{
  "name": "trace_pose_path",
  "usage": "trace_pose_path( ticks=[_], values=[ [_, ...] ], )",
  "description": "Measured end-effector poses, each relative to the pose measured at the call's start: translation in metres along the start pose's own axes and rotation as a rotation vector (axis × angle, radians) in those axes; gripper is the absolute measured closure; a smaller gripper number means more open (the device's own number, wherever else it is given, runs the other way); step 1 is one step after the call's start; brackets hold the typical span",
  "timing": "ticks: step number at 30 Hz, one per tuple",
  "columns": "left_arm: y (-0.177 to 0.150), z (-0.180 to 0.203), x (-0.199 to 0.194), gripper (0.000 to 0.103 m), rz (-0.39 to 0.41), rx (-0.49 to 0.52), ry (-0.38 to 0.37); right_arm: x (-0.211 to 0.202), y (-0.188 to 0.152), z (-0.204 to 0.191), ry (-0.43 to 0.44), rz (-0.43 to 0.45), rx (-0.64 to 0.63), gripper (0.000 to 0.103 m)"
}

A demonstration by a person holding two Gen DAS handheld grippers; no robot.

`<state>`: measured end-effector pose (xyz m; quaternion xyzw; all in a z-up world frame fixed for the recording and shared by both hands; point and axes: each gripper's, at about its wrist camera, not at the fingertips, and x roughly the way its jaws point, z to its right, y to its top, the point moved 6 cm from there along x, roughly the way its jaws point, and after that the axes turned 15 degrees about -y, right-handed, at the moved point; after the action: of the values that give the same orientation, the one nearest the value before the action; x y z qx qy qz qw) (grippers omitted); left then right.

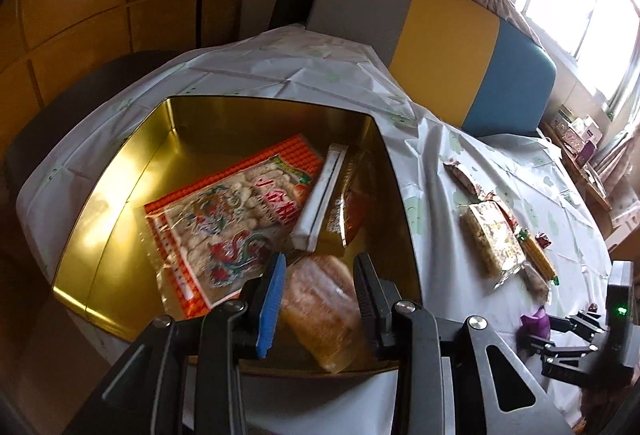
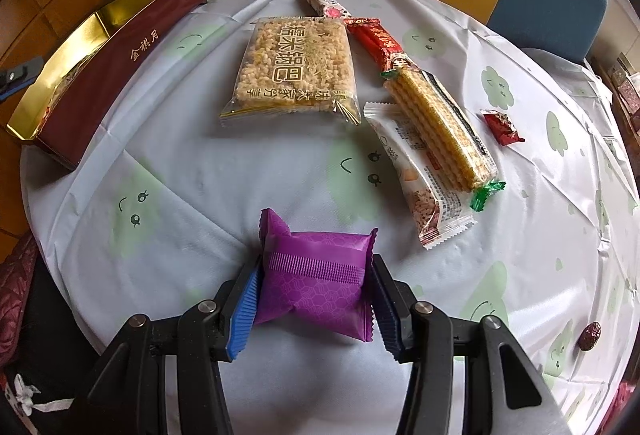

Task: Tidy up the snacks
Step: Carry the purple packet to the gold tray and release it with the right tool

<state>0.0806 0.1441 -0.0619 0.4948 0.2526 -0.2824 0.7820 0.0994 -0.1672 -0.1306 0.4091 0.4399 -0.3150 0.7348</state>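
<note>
A gold-lined tin box point(image 1: 120, 195) with maroon outer walls point(image 2: 108, 75) sits at the table's left. In it lie a big orange-edged snack bag point(image 1: 224, 215) and a white-edged packet point(image 1: 320, 195). My left gripper point(image 1: 318, 291) hovers over the box, jaws apart, with a blurred clear bag of golden pastry point(image 1: 320, 307) between them. My right gripper point(image 2: 314, 299) is shut on a purple packet point(image 2: 316, 283) at the table's near edge. It also shows in the left wrist view point(image 1: 534, 323).
On the white tablecloth point(image 2: 180, 163) lie a rice cracker pack point(image 2: 292, 67), a wafer roll pack point(image 2: 436, 123), a white bar point(image 2: 416, 175), red sticks point(image 2: 376, 39), a small red candy point(image 2: 502, 127) and a date point(image 2: 590, 335). Chairs point(image 1: 440, 35) stand behind.
</note>
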Motion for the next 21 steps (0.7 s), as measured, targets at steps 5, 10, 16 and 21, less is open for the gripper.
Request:
trace_pose_path(
  ticks=[5, 10, 16, 21],
  values=[
    [-0.004, -0.009, -0.005, 0.067, 0.009, -0.01, 0.015, -0.003, -0.001, -0.001, -0.027, -0.002, 0.022, 0.051],
    [-0.009, -0.018, -0.007, 0.067, 0.007, -0.031, 0.022, -0.007, -0.001, -0.002, -0.053, -0.01, 0.05, 0.053],
    [-0.007, -0.035, -0.013, 0.067, 0.032, -0.069, 0.045, -0.025, 0.003, -0.004, -0.042, 0.021, 0.094, 0.054],
    [-0.001, -0.053, -0.018, 0.067, 0.057, -0.106, 0.07, -0.068, 0.034, -0.03, 0.069, 0.141, 0.088, 0.054]
  ],
)
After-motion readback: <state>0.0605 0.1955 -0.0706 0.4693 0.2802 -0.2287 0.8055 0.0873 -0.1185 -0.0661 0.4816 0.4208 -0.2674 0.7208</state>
